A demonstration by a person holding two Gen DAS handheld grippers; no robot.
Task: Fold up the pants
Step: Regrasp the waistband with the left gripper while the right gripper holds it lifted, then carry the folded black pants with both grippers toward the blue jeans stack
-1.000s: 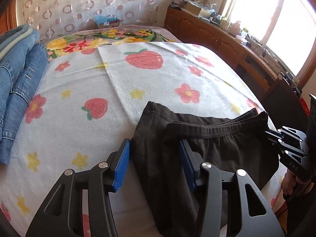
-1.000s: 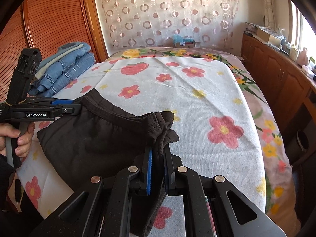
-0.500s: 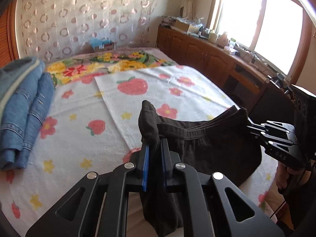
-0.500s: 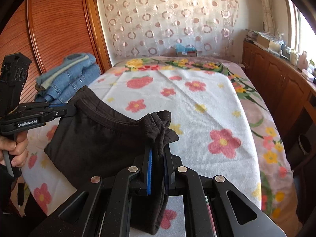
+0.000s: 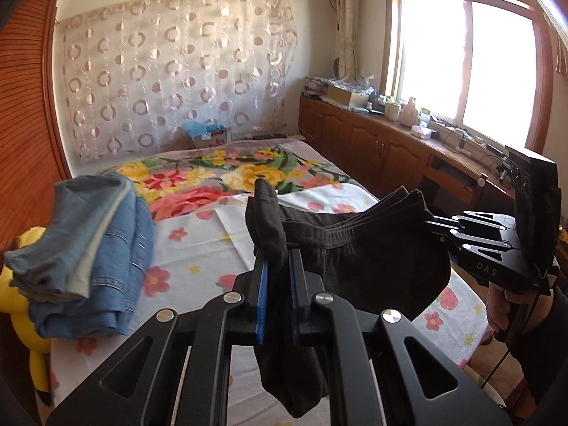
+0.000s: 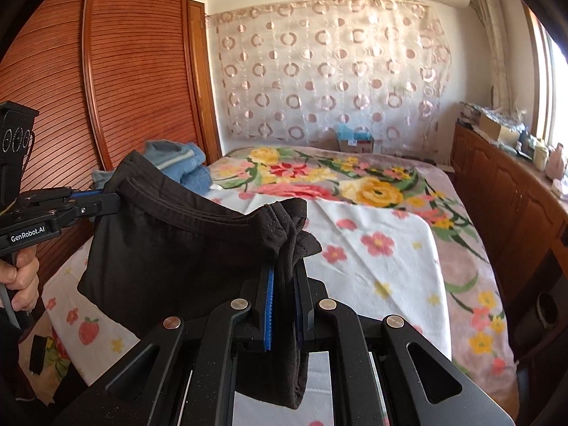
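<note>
The black pants (image 5: pixel 372 259) hang in the air above the bed, held by the waistband between both grippers. My left gripper (image 5: pixel 277 259) is shut on one end of the waistband; it also shows at the left of the right wrist view (image 6: pixel 106 198). My right gripper (image 6: pixel 284 277) is shut on the other end; it also shows at the right of the left wrist view (image 5: pixel 436 227). The pants (image 6: pixel 170 248) sag between them, and the lower part is hidden below the grippers.
A bed with a white flower-and-strawberry towel (image 6: pixel 383 269) lies below. A stack of folded blue jeans (image 5: pixel 92 248) sits at its left side by a yellow plush toy (image 5: pixel 21 284). A wooden wardrobe (image 6: pixel 135 71) stands left, wooden cabinets (image 5: pixel 383 149) under the window right.
My left gripper shut on the waistband end. Both grippers then lifted the pants off the bed, and they now hang in the air.
</note>
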